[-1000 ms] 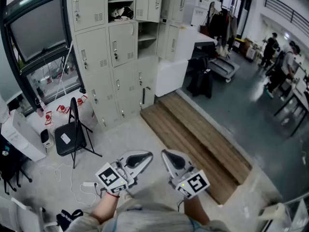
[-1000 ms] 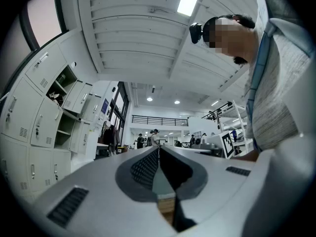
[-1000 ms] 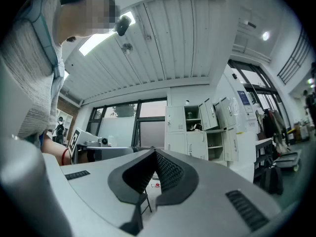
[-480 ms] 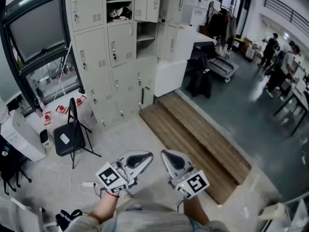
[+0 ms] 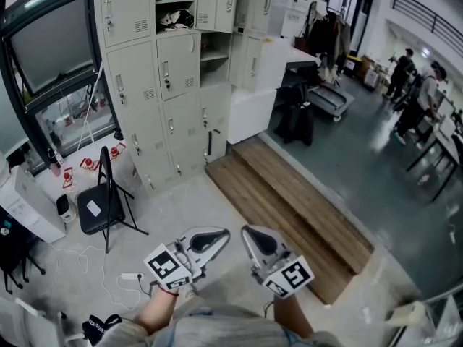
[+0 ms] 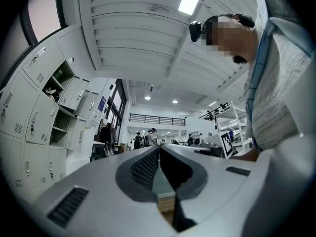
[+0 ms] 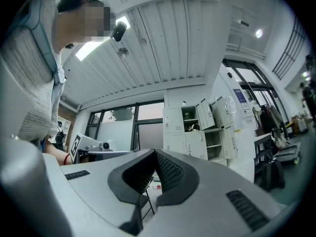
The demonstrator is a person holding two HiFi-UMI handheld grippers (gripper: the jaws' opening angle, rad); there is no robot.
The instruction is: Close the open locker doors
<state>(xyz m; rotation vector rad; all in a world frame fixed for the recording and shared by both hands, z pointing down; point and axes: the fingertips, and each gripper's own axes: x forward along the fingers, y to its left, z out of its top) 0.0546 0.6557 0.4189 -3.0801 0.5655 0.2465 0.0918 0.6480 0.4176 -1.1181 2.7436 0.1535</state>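
A bank of pale grey lockers (image 5: 155,85) stands ahead at the upper left. An upper compartment (image 5: 173,6) is open with dark things on its shelf, and its door (image 5: 217,2) swings out to the right. Below it a second compartment (image 5: 215,56) is open beside its door (image 5: 249,63). The lockers also show in the left gripper view (image 6: 29,122) and in the right gripper view (image 7: 197,130). My left gripper (image 5: 223,233) and right gripper (image 5: 246,231) are held low and close to the body, far from the lockers. Both are shut and empty (image 6: 159,149) (image 7: 154,153).
A black folding chair (image 5: 98,207) and loose cables (image 5: 87,255) sit on the floor at left. A low wooden platform (image 5: 289,208) runs diagonally ahead. A white cabinet (image 5: 249,114) and black bags (image 5: 293,121) stand right of the lockers. People (image 5: 427,92) stand far right.
The head view has drifted a little, so the lockers sit slightly further left. Both grippers keep their places and stay shut.
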